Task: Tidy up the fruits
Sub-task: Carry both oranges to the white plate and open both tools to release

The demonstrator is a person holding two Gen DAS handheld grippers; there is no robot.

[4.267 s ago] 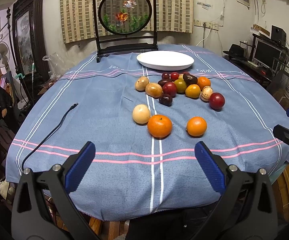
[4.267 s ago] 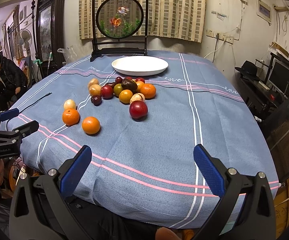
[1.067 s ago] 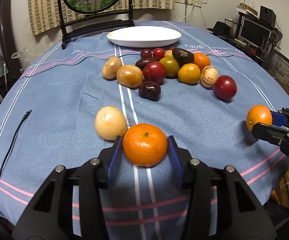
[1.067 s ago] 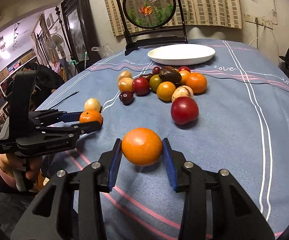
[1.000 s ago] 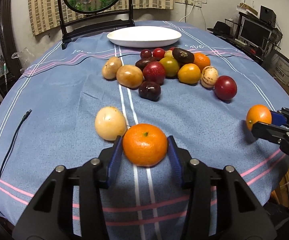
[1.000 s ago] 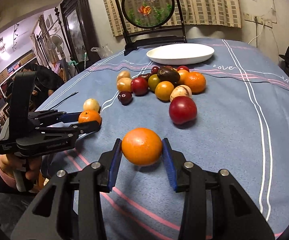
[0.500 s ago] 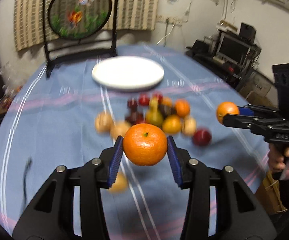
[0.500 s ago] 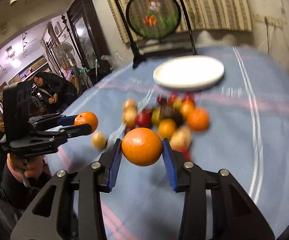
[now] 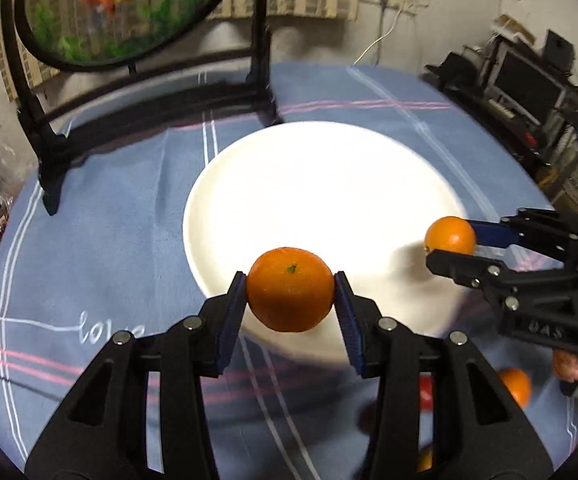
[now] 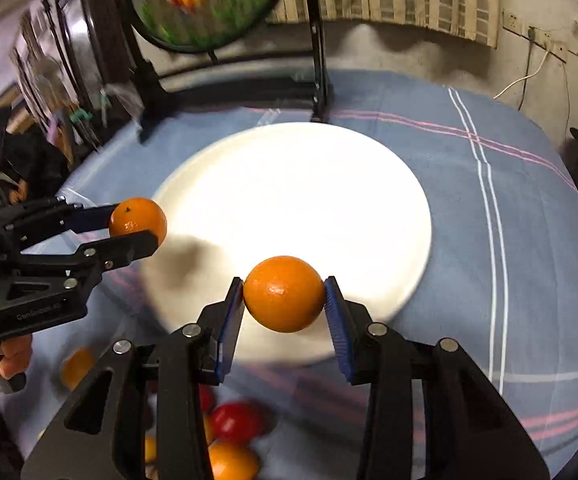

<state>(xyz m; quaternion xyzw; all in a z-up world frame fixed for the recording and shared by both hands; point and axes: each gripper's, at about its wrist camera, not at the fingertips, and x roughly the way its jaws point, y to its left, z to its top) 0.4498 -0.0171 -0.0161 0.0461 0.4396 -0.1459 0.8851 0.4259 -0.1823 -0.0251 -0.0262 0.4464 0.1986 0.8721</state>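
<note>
Two oranges held above the white plate, neither yet set down.

An orange [image 9: 290, 294] was pinched in the left gripper [image 9: 290, 300] and another orange [image 10: 284, 293] in the right gripper [image 10: 285, 300], both over the bare white plate [image 9: 329, 184]; the remaining fruits [image 10: 233, 420] were left on the blue tablecloth [image 10: 509, 240], so the sorting was judged barely begun.

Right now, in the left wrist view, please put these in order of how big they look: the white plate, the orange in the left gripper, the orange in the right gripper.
1. white plate, by far the largest.
2. orange in the left gripper.
3. orange in the right gripper.

The left one sits nearer the camera, so the two oranges may really be alike in size.
</note>
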